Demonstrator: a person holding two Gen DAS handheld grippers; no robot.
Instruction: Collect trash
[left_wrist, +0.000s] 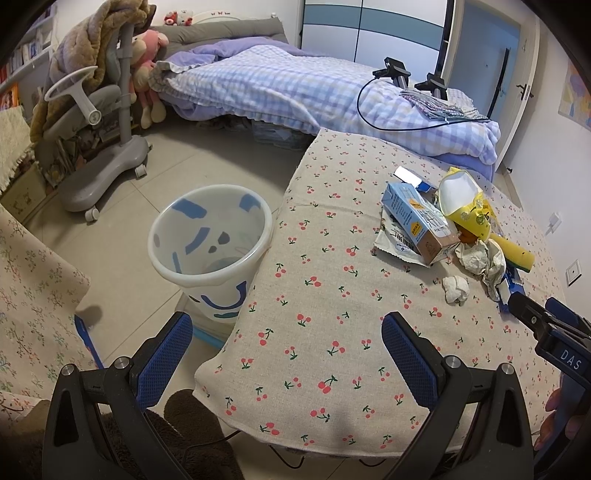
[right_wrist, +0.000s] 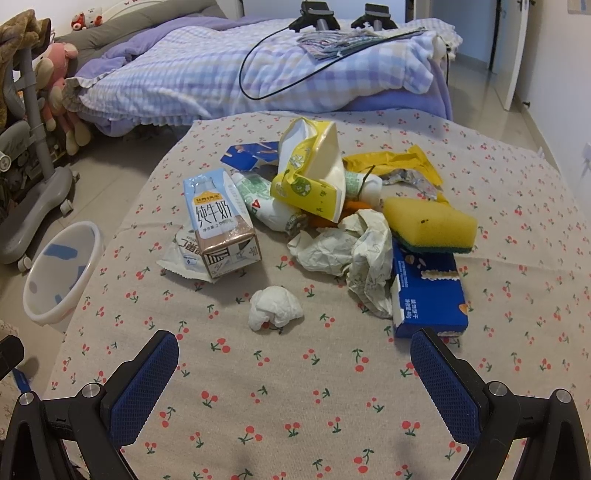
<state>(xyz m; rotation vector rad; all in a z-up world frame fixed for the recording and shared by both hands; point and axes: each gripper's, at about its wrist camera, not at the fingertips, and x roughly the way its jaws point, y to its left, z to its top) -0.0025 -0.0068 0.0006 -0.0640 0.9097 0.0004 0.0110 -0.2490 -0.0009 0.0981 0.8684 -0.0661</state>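
On my far left, the translucent white plastic bin (left_wrist: 210, 245) stands on the floor just beside the cherry-print cloth-covered table (left_wrist: 332, 295). My left gripper (left_wrist: 286, 363) is spread wide and empty at the table's near edge. The trash heap, blue milk carton (right_wrist: 221, 229), white crumpled tissue (right_wrist: 275, 308), yellow sponge (right_wrist: 430, 225), perhaps touching a blue box (right_wrist: 428, 295), lies ahead of my right gripper (right_wrist: 295, 384), equally wide, holding nothing.
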